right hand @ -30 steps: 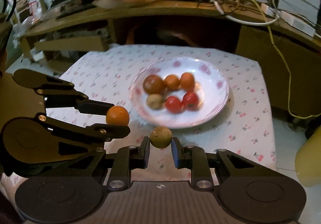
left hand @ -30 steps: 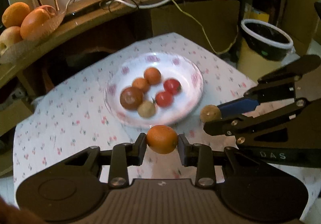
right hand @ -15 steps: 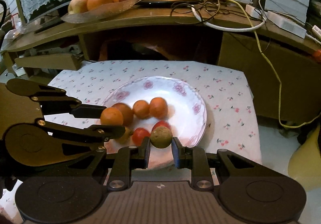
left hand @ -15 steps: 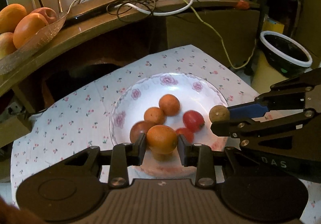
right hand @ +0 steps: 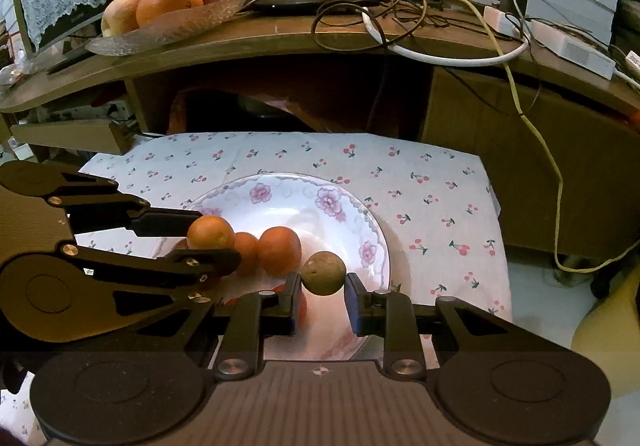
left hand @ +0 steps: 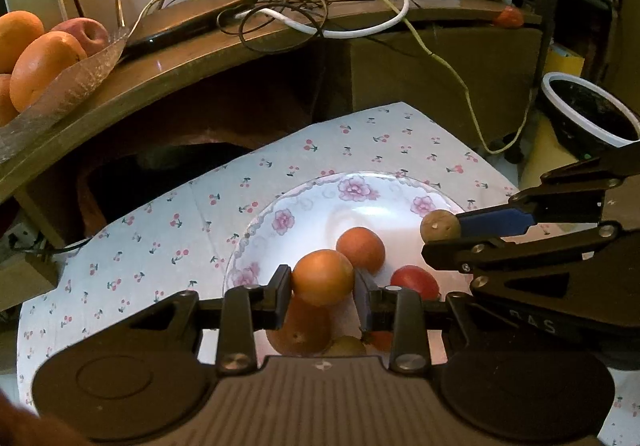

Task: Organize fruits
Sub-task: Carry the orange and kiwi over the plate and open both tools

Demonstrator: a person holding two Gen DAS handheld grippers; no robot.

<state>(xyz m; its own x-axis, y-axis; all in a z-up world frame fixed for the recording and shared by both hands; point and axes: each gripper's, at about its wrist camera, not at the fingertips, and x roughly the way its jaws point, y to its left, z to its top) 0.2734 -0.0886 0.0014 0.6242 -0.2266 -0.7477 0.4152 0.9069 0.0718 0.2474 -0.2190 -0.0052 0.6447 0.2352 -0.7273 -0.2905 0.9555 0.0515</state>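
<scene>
An orange (left hand: 322,277) sits pinched between the fingers of the left gripper (left hand: 322,286), which is closed onto it and hangs above the near side of the plate (left hand: 360,190). To its right, the right gripper (right hand: 323,288) is clamped the same way on a small brown fruit (right hand: 323,272), held over the plate's right half. Under and just ahead of both claws lie more oranges (right hand: 279,250) and red tomatoes (left hand: 414,281) on the plate. The plate rests on a cherry-print cloth (right hand: 420,206). Beyond it, on a wooden shelf (right hand: 280,38), stands a glass dish (right hand: 168,28) of bigger fruit beside a tangle of cables (left hand: 288,2).
</scene>
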